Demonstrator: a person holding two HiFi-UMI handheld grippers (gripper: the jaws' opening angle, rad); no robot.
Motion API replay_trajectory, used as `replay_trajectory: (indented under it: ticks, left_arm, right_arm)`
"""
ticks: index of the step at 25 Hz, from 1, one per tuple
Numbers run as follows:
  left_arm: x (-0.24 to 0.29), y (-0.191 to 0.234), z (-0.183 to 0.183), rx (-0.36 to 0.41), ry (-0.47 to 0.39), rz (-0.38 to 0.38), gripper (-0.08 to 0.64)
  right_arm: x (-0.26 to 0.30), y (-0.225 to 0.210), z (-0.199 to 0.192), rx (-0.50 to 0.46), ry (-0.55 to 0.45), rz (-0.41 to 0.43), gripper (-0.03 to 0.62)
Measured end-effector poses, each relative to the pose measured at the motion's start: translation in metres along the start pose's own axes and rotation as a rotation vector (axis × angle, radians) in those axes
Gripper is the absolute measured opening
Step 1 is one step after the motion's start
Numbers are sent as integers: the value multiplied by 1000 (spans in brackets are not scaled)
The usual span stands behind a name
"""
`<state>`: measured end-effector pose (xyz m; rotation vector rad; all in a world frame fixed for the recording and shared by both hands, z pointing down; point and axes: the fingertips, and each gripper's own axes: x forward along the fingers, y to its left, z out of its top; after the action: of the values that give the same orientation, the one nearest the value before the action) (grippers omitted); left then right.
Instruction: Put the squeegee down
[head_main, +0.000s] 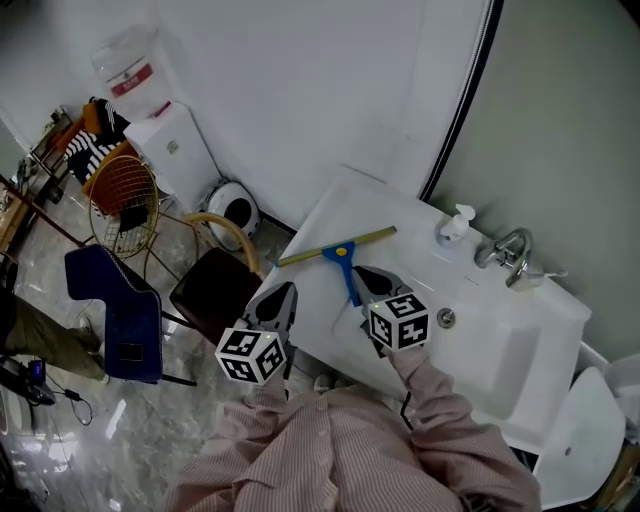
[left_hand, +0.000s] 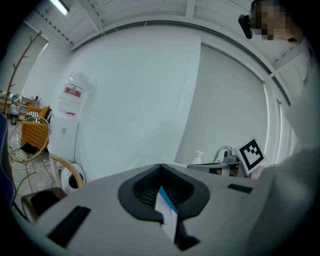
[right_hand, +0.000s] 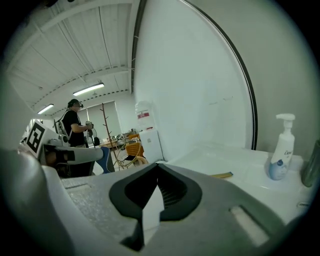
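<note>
Squeegee (head_main: 348, 256) is down flat on the left end of the white surface (head_main: 400, 205): yellow-green blade runs from the left edge in toward the middle, and the blue handle points at the front edge. Right hand-held gripper (head_main: 368, 280) sits over the front edge, tips just beside the handle's free end. Its jaws are together with nothing between them; the right gripper view shows only the blade's far end (right_hand: 223, 175) lying on the surface beyond the tips. From the head view I can't tell whether the tips touch the handle. Left hand-held gripper (head_main: 278, 298) is at the front-left corner, apart from the squeegee, jaws also together and empty. The basin (head_main: 505, 350) takes the right half of the surface, with the faucet (head_main: 505, 255) at its back edge and the pump bottle (head_main: 455, 225) just left of the faucet. A dark chair seat (head_main: 212, 290) stands on the floor past the left edge.
</note>
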<state>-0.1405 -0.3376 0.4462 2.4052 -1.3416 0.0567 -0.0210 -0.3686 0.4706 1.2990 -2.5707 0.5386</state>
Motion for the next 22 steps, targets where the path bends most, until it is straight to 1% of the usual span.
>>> replay_trajectory:
  ticks: [5, 10, 16, 19, 22]
  left_arm:
    - [-12, 4, 18, 32, -50, 15, 2]
    - [-24, 10, 30, 37, -85, 46, 2]
    - [-35, 11, 43, 53, -129, 60, 2]
    - [-39, 15, 48, 64, -147, 75, 2]
    - [-42, 19, 52, 69, -159, 90, 2]
  right_arm:
    - [-18, 8, 20, 3, -79, 33, 6]
    - [-36, 8, 36, 18, -144, 50, 6]
    - [-52, 4, 48, 41, -209, 67, 6]
    - [-60, -2, 54, 69, -249, 48, 6]
    - [-66, -12, 59, 69, -284, 13, 5]
